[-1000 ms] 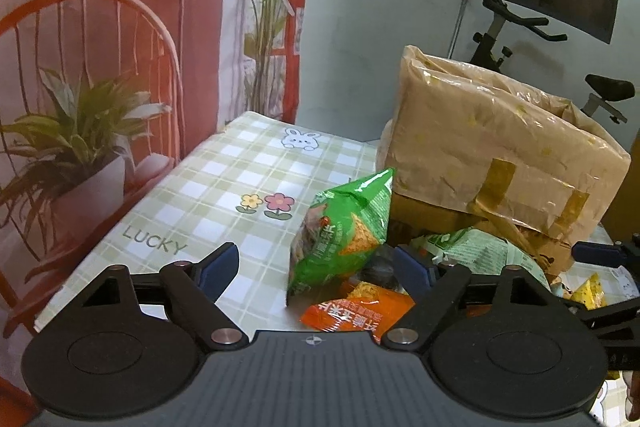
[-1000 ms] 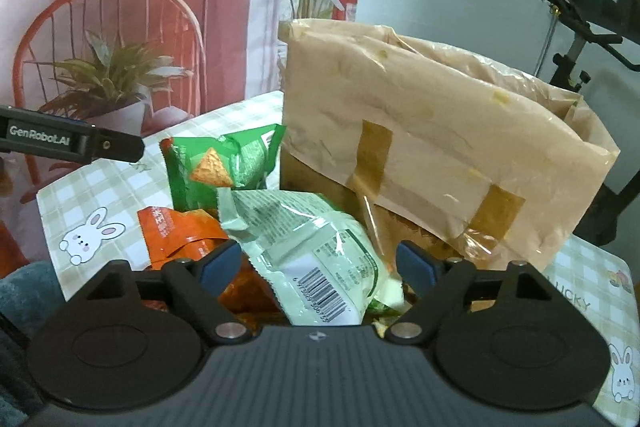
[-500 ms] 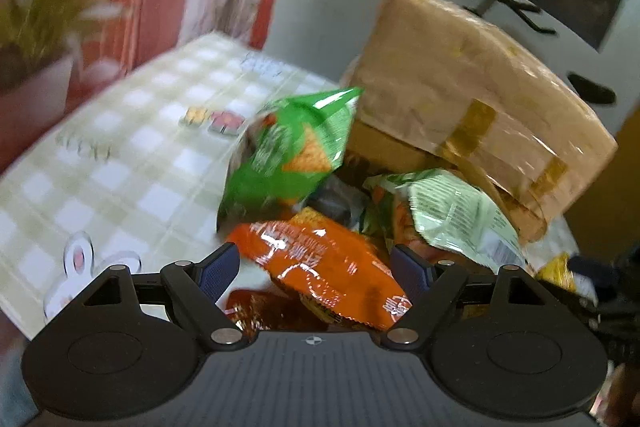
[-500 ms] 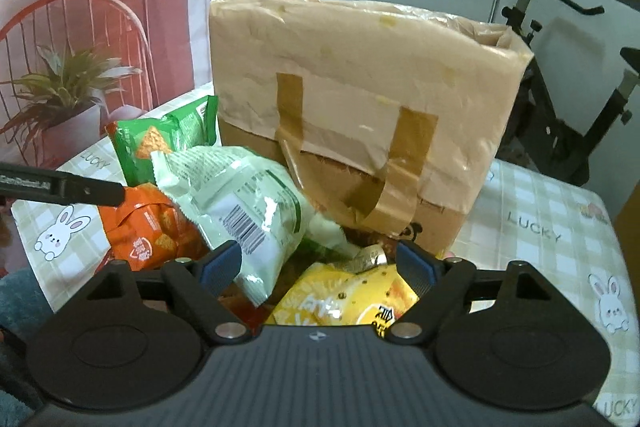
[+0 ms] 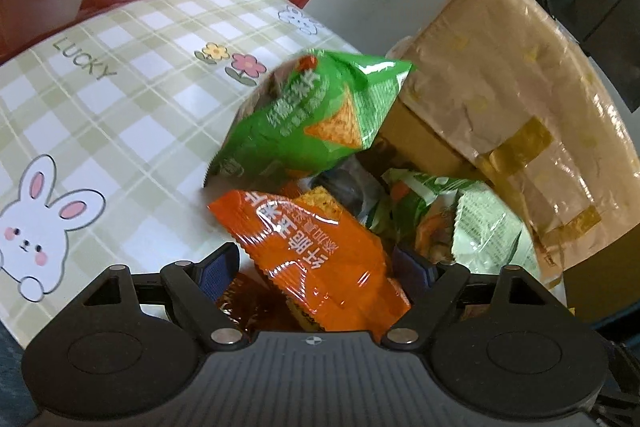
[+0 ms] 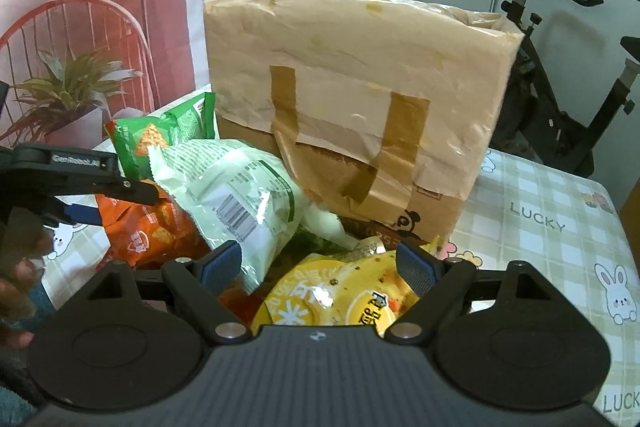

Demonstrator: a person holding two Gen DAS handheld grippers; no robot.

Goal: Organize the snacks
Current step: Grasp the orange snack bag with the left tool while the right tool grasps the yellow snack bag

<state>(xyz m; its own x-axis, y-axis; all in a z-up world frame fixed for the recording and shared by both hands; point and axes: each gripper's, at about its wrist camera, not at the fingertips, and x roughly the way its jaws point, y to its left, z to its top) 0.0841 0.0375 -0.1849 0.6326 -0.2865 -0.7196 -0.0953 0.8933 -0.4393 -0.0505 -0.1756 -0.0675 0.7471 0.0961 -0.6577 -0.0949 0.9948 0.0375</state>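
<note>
Both claws stood released over a heap of snacks on the green-checked tabletop (image 5: 132,107). Left claw (image 5: 316,269) straddled the crinkly orange foil packet (image 5: 316,251) without pinching it; a bright green chip bag (image 5: 316,123) leaned just behind. Right claw (image 6: 318,263) hung over the round yellow snack packet (image 6: 340,299), beside a pale green pouch (image 6: 240,199) and against the tall taped brown paper bag (image 6: 352,67). Picking seemed the step in hand; next, each claw would need to lower and clench on one packet alone.
</note>
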